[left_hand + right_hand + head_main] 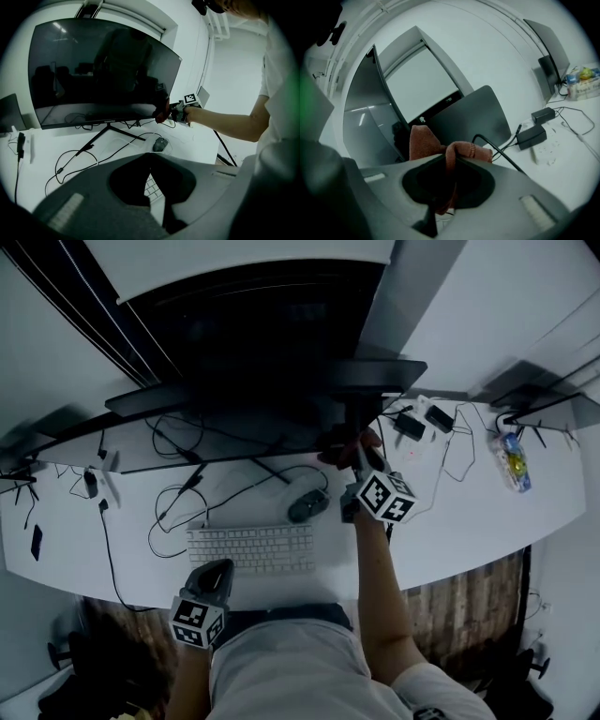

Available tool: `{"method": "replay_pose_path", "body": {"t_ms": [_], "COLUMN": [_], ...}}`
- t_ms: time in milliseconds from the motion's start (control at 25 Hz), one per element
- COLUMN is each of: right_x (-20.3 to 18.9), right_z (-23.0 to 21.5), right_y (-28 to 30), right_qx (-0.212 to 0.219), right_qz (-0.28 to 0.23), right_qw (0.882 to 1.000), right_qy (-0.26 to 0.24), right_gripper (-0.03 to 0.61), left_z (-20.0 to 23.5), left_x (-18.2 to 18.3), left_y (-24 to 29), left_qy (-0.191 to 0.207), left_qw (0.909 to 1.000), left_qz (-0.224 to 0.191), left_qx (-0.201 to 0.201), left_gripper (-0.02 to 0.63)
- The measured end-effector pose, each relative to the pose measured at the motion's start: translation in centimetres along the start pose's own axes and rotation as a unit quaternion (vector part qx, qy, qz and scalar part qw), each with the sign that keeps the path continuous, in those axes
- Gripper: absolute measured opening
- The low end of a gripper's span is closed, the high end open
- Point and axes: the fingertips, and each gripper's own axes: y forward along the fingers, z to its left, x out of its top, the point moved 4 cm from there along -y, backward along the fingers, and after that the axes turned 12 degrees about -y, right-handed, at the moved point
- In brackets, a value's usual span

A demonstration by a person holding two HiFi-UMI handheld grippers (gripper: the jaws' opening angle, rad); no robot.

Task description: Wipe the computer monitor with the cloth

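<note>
right gripper (449, 164) clenched on a reddish cloth (423, 139) at the lower right corner of the monitor (93, 70); left gripper (157, 201) closed, empty, above the table (469, 521). pushing hard could rock the thin-legged screen.

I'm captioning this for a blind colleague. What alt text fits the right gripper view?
The right gripper, jaws shut on a reddish-brown cloth, is close beside the edge of a computer monitor. To its right, two black power adapters and a black cable lie on a white desk.
</note>
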Motion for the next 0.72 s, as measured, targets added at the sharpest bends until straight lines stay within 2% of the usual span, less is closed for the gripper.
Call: {"method": "replay_pose_path", "body": {"t_ms": [200,360,520,720], "right_x": [-2.7,-4.5,-6.3,-8.2], "right_z": [-1.2,-1.8,-2.1,-1.8], "right_y": [1.3,1.7,1.9,2.0], "right_qx": [-0.013,-0.028,-0.037,-0.042], "right_qz": [0.026,0.033,0.031,0.03], "right_qw": [1.0,0.998,0.994,0.983], "right_qy": [0.009,0.036,0.094,0.174], "right_gripper": [0.048,0.048,0.048,0.046], "left_z": [0.6,0.9,1.2,1.6], "left_x": [-1.0,-1.6,-2.1,-2.6], "left_y": [0.2,0.2,0.0,-0.2], "left_qy": [-0.006,-0.014,-0.014,-0.019], "left_qw": [0.9999,0.9997,0.9996,0.9995], "left_qz": [0.01,0.013,0.017,0.018], "left_qx": [0.008,0.012,0.016,0.018], "left_gripper": [0.009,0.009,0.009,0.009]}}
